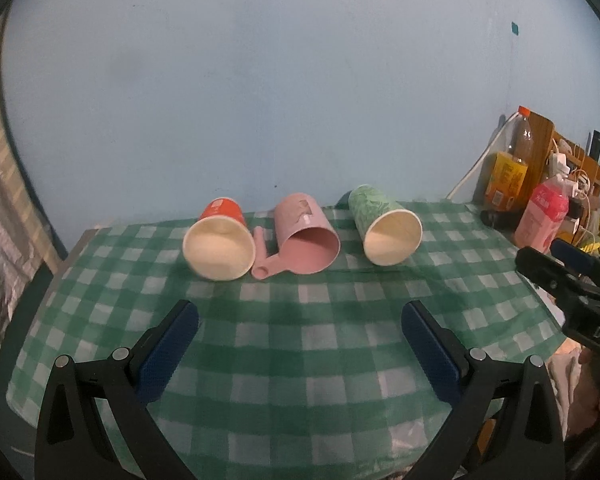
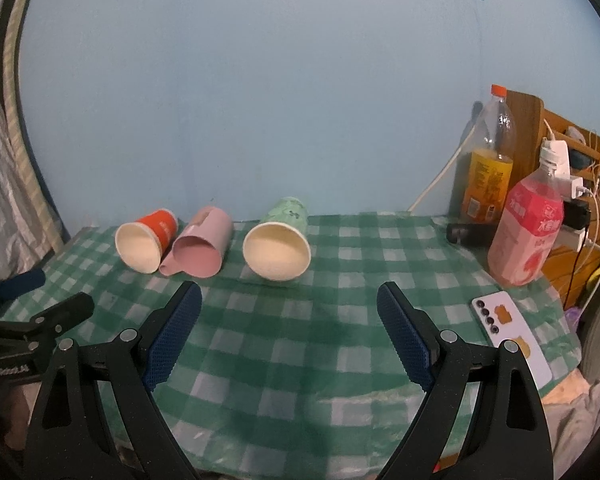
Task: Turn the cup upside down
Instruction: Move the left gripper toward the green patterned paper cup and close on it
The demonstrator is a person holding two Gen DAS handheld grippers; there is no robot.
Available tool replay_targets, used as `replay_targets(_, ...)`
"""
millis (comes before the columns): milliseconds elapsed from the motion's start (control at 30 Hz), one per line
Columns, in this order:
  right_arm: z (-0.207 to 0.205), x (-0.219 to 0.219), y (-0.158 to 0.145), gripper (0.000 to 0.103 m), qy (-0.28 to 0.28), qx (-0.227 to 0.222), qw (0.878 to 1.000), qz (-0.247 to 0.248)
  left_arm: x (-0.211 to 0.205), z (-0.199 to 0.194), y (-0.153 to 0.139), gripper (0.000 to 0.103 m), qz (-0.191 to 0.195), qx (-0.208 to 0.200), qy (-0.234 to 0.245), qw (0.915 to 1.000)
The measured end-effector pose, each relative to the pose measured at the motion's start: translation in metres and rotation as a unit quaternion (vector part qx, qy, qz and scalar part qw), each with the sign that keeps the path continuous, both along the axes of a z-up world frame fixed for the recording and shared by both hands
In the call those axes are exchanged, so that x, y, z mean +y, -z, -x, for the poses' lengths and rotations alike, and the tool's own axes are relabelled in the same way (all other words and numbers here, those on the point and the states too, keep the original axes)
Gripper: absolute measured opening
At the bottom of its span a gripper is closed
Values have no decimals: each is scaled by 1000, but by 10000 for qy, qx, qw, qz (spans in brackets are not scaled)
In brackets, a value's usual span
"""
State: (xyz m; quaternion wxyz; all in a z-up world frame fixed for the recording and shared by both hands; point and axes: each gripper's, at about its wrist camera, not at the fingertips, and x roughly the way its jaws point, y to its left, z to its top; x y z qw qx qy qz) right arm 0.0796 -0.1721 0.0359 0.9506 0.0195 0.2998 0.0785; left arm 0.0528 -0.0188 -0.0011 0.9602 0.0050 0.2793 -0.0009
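Both tools, left tool [image 1: 300, 314] and right tool [image 2: 289, 298], hang released and empty, and the green cup [image 2: 278, 246] at frame centre, lying sideways, could roll off on first contact.

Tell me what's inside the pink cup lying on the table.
The pink cup lies on its side, mouth toward the cameras. Its visible inner wall looks bare pink, with nothing in it. The deepest part near its base is shadowed, so that stays uncertain.

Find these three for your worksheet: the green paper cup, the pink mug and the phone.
green paper cup [image 2: 277, 254], right wrist view, inside its open mouth.
pink mug [image 1: 310, 250], left wrist view, inner wall near the rim.
phone [image 2: 512, 336], right wrist view, its white back.
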Motion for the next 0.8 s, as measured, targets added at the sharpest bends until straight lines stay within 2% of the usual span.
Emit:
replay_targets(133,-18,-15,-6,88,-84,162,9997,-158,-12,-29,-9,102,-330,248,145,9990)
replay_targets(233,-36,-26,-9,88,-125,418,9984,-351,-23,-58,-16,102,-320,545,309,9975)
replay_targets(333,-55,-35,-13,88,-194,706,9956,-576,-29,-82,-20,102,-102,900,388,9951)
replay_targets(367,-60,-38,-13,88,-220,780,9946,-648,-33,-89,-22,102,-168,929,393,9948)
replay_targets(633,-126,-58,-16,88,-267,1724,9726,-1540,-54,-165,-14,102,105,1771,393,9833)
replay_targets(800,-170,-69,-4,89,-232,2320,9545,-1861,-63,-204,1,102,374,2321,286,9715)
